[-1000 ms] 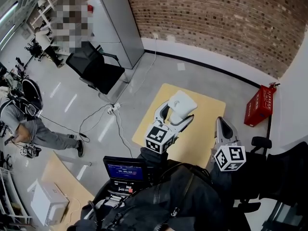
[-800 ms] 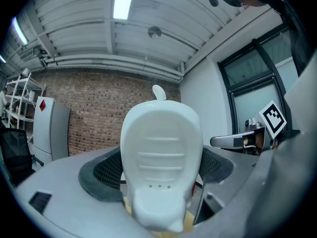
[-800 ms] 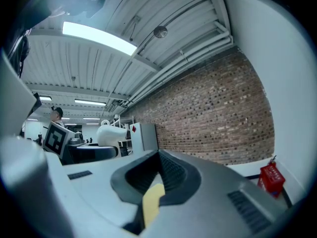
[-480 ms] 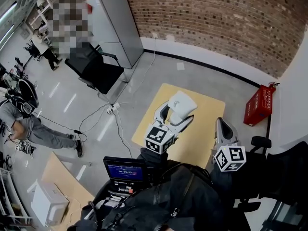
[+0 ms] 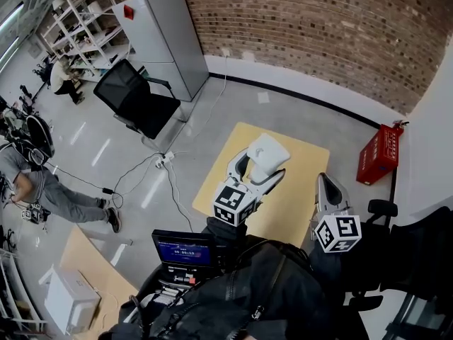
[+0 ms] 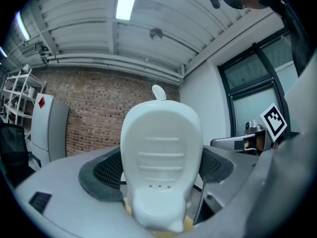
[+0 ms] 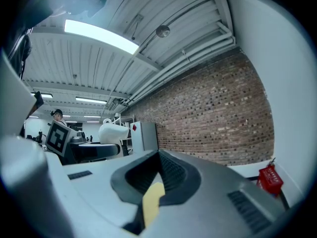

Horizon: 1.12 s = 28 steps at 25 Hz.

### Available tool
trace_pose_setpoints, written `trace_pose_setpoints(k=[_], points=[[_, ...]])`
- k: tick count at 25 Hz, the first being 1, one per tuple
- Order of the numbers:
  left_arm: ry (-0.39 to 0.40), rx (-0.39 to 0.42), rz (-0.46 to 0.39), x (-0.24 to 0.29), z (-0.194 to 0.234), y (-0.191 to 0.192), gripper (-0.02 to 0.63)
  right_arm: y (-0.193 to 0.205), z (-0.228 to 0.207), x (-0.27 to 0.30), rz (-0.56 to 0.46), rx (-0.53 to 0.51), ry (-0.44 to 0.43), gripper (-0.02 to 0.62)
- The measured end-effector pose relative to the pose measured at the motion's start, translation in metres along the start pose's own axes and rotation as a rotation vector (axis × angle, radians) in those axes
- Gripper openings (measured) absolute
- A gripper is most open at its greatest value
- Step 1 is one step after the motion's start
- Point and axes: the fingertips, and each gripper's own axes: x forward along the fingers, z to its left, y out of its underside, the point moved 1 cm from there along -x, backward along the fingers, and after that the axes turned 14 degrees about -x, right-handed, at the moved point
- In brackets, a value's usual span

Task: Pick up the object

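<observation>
One brick wall point(image 5: 318, 34) across 12 o'clock, grey floor point(image 5: 212, 105) below it. One grey cabinet point(image 5: 159, 37) at 11 o'clock, one black chair point(image 5: 138, 98) just in front of it. One yellow bench point(image 5: 297, 190) mid-frame, one red crate point(image 5: 375, 156) on the floor at its 3 o'clock, apart from it. One small lit screen point(image 5: 184, 250) at 7 o'clock by the person's jacket.

Two claws. The left claw point(image 5: 262, 167) grips the one white object point(image 5: 267, 153), with a dark pad pressed on either side of it. It is seen against the bench's 10 o'clock part. The right claw point(image 5: 328, 190) sits at the left claw's 4 o'clock, well apart, with its jaws closed on nothing. Only a sliver of yellow bench shows between its pads.

In the left gripper view the white object point(image 6: 161, 157) fills the left claw point(image 6: 161, 182). Its long axis runs along the jaws, about 7 to 1 o'clock in the head view. The narrow end points back at the person, the wide rounded end away. The face shown has three ridges and three small holes.
</observation>
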Motion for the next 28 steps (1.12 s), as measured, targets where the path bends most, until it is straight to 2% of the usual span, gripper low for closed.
trace_pose_setpoints(k=[28], points=[[0.005,-0.002,-0.012,-0.0035,-0.0064,-0.0026,0.449,0.0022,0.0027,-0.0058,0.01,-0.007,0.006,0.005]])
